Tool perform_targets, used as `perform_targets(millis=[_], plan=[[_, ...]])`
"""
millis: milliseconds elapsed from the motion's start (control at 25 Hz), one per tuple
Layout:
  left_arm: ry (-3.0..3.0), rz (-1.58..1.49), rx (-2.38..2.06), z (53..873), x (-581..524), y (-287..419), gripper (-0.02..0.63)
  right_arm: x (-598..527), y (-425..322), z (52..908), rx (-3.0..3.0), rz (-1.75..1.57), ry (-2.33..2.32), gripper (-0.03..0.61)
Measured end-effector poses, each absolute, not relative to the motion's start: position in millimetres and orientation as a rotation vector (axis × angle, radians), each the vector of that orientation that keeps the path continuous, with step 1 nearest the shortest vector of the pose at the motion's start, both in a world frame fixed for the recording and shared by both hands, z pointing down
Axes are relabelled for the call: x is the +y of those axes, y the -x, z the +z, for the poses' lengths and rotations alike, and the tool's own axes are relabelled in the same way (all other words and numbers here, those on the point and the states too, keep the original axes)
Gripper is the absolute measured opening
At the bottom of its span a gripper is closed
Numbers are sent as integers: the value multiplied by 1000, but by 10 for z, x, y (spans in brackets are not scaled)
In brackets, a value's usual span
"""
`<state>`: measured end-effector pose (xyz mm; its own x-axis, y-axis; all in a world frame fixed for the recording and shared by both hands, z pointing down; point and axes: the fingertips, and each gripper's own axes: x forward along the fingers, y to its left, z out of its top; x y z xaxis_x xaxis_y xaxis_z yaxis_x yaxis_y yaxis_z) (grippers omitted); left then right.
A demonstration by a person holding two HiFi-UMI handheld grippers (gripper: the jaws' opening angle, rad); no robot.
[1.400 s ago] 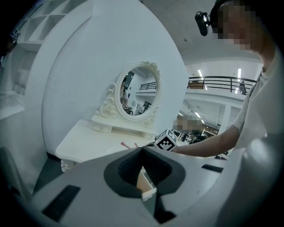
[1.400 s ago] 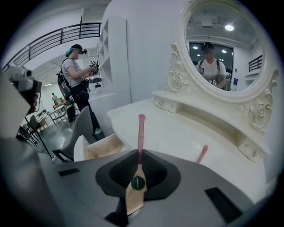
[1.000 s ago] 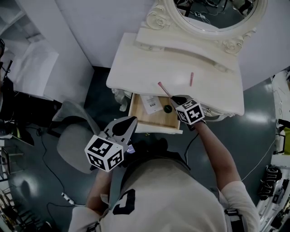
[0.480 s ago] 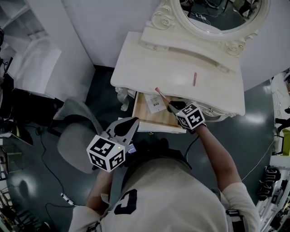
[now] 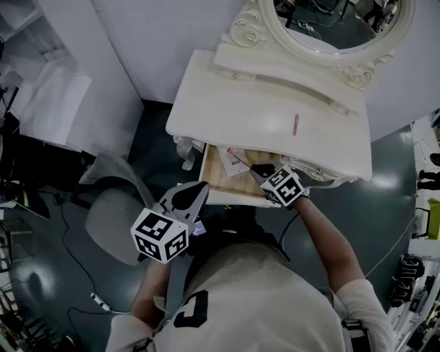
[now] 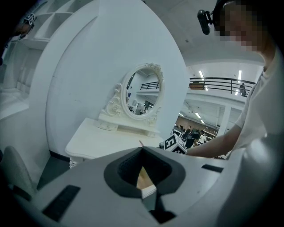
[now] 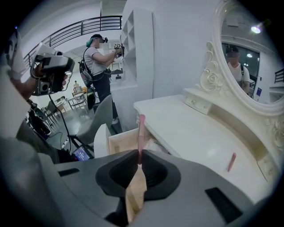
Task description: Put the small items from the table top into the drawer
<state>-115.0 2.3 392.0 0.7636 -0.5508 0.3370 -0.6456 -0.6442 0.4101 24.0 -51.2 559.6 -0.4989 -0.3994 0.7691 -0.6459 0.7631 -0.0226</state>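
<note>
**Right jaws on pink stick, over drawer: release low**

- right gripper (image 7: 140, 162): jaws nearly together, pinching the thin pink stick (image 7: 140, 137) by its near end. The rest pokes out ahead of the tips, angled down.
- The stick's far end sits over the open wooden drawer (image 5: 218, 180), just below and ahead of the jaws. It doesn't look to be resting on the drawer bottom yet.
- My call for the drop: bring the tips below the drawer rim, level the stick along the drawer, then open. Let go tilted and it'll likely bounce or roll onto the white card (image 5: 236, 161) lying under the tips.
- Watch the front edge of the white dressing table (image 5: 234, 110) right above the jaws; clearance there is tight.
- left gripper (image 6: 143, 153): jaws together, nothing in them, held back on the near side of the drawer and well apart from it.
- Still to do: short pink stick (image 7: 231, 162) on the table top, ahead and to the right of the right gripper.
- Surface: smooth white top, otherwise bare. Oval mirror in a carved white frame (image 5: 330, 20) stands beyond it.
- Room: dark glossy floor (image 5: 385, 185), grey chair (image 5: 113, 213) to the left of the left gripper, another person (image 7: 100, 57) working far off.
</note>
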Motion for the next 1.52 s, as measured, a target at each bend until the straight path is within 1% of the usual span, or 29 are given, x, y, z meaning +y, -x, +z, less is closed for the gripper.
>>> perform_targets(millis=[680,1200,1520], plan=[[-2399,288,-891,4010,-241,676,55,-560,-472,6042,-2092,444,-673,48],[-2355,339,-886,4160,-366,519,55,-700,-483,6340,-2037,579,-744,48],[-2349,353,-881,4175,-402,463,55,-758,-505,6530,-1995,564,-747,48]])
